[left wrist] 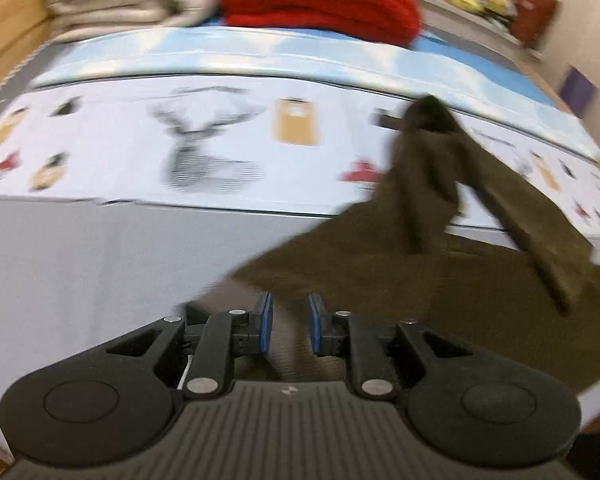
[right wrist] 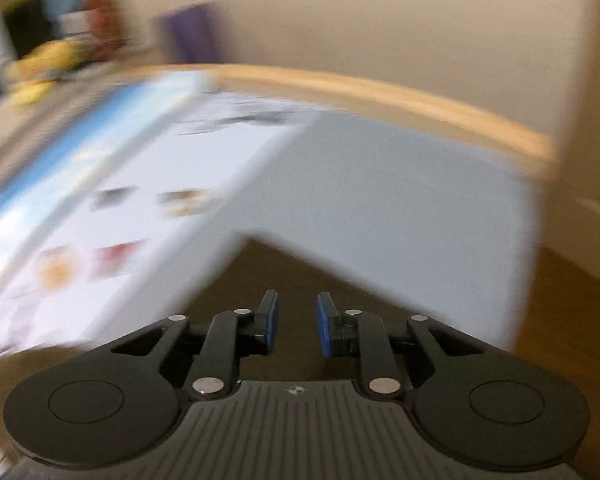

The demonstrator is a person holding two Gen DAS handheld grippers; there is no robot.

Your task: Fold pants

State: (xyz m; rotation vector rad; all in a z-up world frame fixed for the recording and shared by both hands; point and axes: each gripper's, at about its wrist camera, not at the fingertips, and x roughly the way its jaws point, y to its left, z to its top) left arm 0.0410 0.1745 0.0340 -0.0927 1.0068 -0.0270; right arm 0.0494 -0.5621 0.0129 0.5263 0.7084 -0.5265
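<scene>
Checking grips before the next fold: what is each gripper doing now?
Left gripper: open, nothing between pads, pants beneath.
Right gripper: open, holding nothing.

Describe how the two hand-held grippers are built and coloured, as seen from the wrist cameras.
Both look alike. The left hand-held gripper has a matte black frame, two round housings at the sides, angled link arms with silver pivot pins, a ribbed dark grey centre plate carrying a small emblem, and blue pads on its fingers. The right hand-held gripper matches it. No cables, hands or sleeves show.
</scene>
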